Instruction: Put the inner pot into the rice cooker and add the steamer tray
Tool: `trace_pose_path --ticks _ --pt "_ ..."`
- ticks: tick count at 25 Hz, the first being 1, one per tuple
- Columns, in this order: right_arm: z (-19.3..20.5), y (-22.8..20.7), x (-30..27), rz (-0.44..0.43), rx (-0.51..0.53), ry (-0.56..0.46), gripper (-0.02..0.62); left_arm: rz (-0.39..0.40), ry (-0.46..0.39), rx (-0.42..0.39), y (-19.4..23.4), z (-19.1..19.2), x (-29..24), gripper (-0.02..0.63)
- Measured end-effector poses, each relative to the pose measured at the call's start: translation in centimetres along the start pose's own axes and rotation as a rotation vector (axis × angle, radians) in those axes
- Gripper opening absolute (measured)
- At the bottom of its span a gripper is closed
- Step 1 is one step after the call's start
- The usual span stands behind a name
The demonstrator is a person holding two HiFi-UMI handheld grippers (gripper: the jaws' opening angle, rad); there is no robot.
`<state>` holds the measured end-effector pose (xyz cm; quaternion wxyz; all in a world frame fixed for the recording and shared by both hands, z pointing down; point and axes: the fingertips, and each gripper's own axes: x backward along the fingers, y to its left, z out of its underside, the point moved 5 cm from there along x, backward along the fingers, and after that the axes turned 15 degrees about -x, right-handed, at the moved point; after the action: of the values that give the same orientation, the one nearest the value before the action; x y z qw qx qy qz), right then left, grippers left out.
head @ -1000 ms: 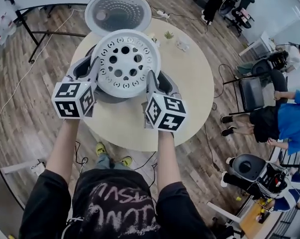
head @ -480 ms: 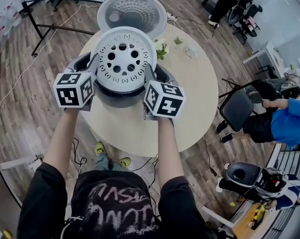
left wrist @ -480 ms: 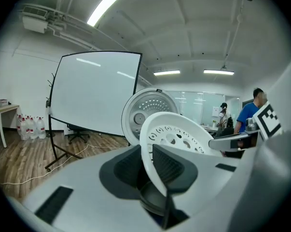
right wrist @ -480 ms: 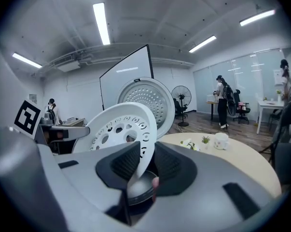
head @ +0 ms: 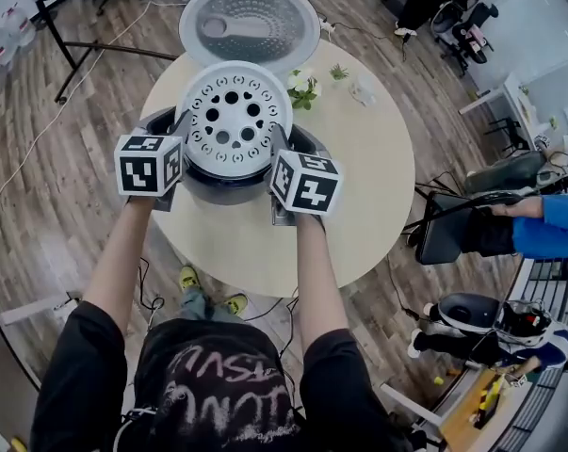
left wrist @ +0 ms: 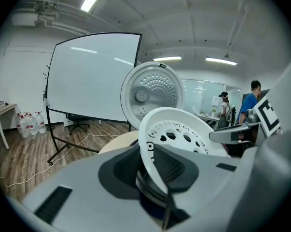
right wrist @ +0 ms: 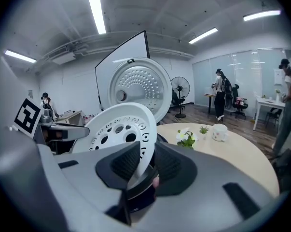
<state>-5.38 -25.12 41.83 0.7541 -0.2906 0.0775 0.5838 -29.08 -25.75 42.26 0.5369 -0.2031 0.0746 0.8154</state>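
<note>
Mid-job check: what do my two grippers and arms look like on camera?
The left gripper and right gripper are light grey moulded shells with dark ribbed pads. Each carries a white cube printed with black square markers. No cables show on them. The person wears a black short-sleeved T-shirt with white lettering; the forearms are bare.

White perforated round steamer tray [head: 232, 119] came down close over the dark rice cooker [head: 218, 188] (was higher before). Left tongs [head: 177, 130] and right tongs [head: 282, 149] sank with it. Left jaws just been opening, tray rim between them.
</note>
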Motion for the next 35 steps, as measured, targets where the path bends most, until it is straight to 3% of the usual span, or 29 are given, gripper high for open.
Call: trace_pose_path --ticks 7,22,28,35 --pt "0.5 -0.5 -1.6 0.023 0.042 0.031 0.107 0.018 0.058 -0.006 0.2 1.4 -1.8 0.109" --pt "1.9 -0.2 -2.9 0.044 0.113 0.058 0.179 0.027 0.092 -0.003 0.2 2.8 -2.7 0.127" --pt "2.2 0.4 -3.4 0.051 0.117 0.049 0.211 0.003 0.095 -0.110 0.6 2.9 -2.8 0.135" --pt "2.6 -0.2 -3.2 0.030 0.128 0.036 0.254 0.009 0.076 -0.097 -0.3 2.8 -3.1 0.135"
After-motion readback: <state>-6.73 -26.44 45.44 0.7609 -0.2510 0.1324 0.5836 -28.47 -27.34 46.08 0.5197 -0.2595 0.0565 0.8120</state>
